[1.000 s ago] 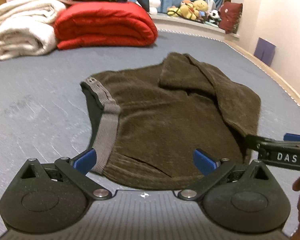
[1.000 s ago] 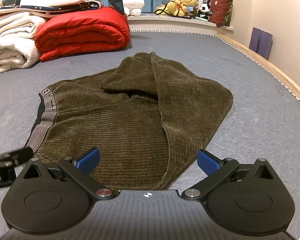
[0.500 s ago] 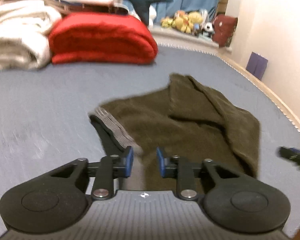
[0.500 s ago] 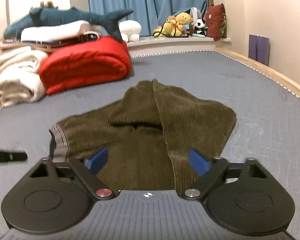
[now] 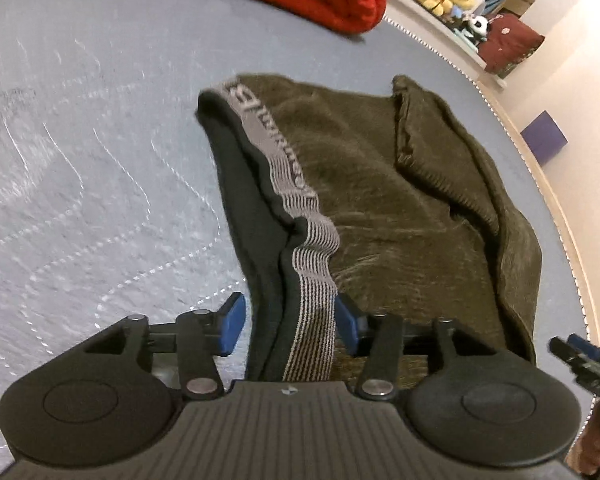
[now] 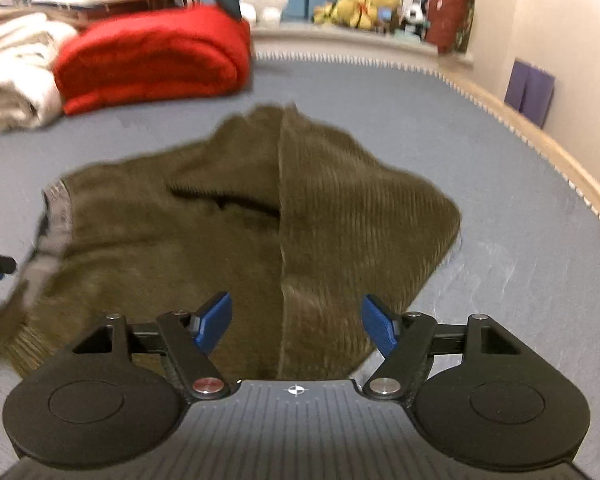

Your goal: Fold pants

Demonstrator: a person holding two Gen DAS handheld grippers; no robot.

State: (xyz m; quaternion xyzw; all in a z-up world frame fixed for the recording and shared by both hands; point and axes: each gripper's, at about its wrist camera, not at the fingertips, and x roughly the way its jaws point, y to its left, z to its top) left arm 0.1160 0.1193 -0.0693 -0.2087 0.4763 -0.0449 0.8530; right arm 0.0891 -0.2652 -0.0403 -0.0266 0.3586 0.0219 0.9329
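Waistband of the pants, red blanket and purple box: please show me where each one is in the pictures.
waistband (image 5: 288, 168): left wrist view, on the grey striped elastic.
red blanket (image 6: 152, 60): right wrist view, on the folded front.
purple box (image 5: 544, 142): left wrist view, on its side by the wall.

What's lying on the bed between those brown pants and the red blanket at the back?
Nothing: only bare grey mattress separates the pants from the red blanket, clearest in the right wrist view.
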